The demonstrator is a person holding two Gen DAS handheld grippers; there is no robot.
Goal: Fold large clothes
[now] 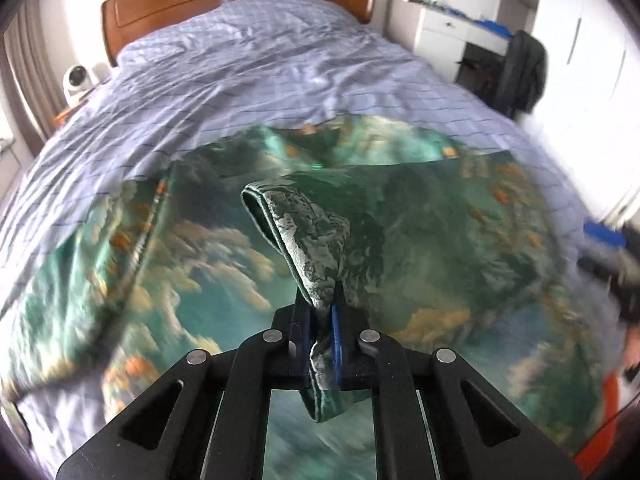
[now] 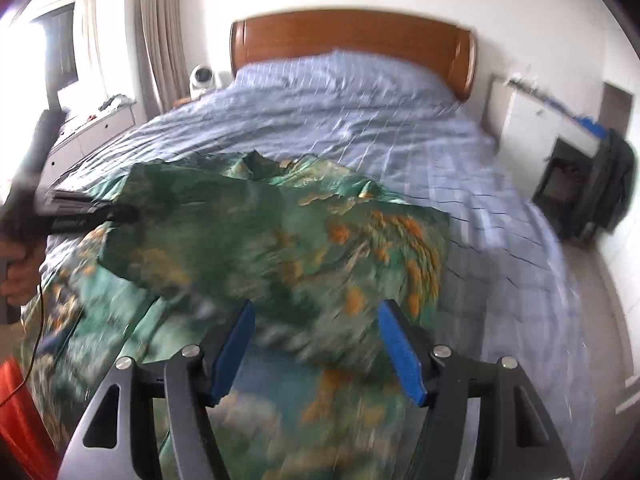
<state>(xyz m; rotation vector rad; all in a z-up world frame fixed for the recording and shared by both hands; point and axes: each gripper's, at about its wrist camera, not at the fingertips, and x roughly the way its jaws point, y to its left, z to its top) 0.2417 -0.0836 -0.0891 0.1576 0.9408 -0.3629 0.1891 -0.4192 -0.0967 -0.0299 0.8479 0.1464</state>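
Note:
A large green garment (image 1: 420, 232) printed with clouds and orange patches lies spread on the near half of the bed. My left gripper (image 1: 320, 312) is shut on a bunched edge of the garment (image 1: 304, 232), which stands up between its fingers. In the right wrist view the garment (image 2: 280, 248) has a flap folded over, and the left gripper (image 2: 100, 212) shows at the flap's left corner. My right gripper (image 2: 316, 320) is open, its blue pads (image 2: 400, 348) wide apart just above the cloth, holding nothing.
The bed has a light blue checked sheet (image 1: 260, 80) and a wooden headboard (image 2: 352, 36). A white nightstand (image 1: 444, 28) and a chair with dark clothes (image 1: 524, 72) stand at the right. A white fan (image 2: 202, 76) and a curtain are at the left.

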